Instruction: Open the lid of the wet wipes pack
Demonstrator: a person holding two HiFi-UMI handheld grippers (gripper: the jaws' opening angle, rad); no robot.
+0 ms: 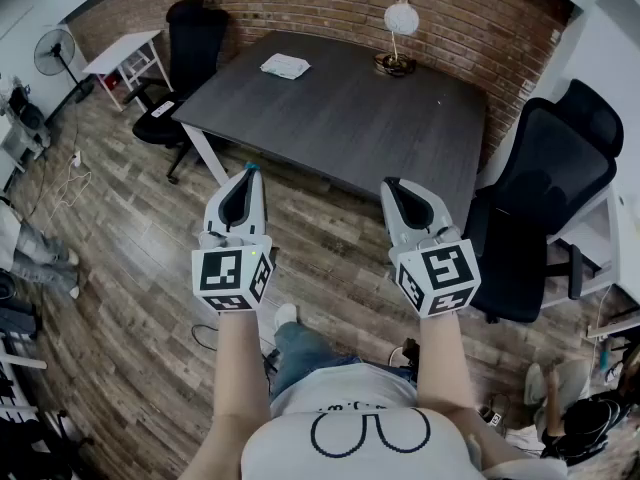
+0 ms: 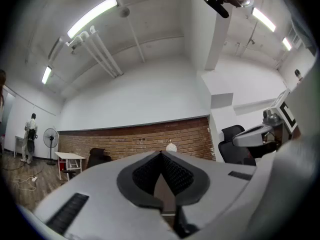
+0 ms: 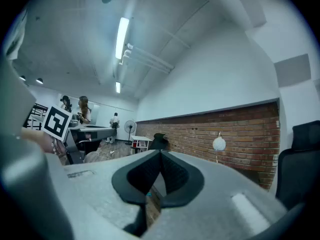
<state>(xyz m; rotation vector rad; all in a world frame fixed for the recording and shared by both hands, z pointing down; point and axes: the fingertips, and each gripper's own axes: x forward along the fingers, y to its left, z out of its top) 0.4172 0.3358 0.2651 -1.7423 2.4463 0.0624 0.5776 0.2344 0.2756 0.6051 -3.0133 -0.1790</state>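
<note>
We have both grippers held out over the floor [image 1: 130,298], short of the table [image 1: 350,118]. The left gripper [image 1: 249,172] is clenched on nothing, its jaws meeting at the tips in its own view, and the right gripper [image 1: 393,184] is pressed together and empty too. The wet wipes pack [image 1: 285,65] lies flat near the far left corner of the table, well apart from both grippers, with its lid not yet touched. The main risk, as we judge it, is the reach. The pack sits across the table, so leaning over could leave us pushing it along the smooth top instead of catching the lid. A soft pack may also lift or fold if only one gripper pulls while nothing pins it. Jaws that arrive closed could nudge the pack away, so they would need to part first. The lamp [image 1: 398,23] at the far edge and the chair [image 1: 545,198] on the right could be bumped (the chair stands close to the right arm). As for writing, the pack is too small to read; each gripper's cube [image 1: 232,272] carries only black square patterns, and the shirt [image 1: 365,433] shows a looping print that we cannot read.
</note>
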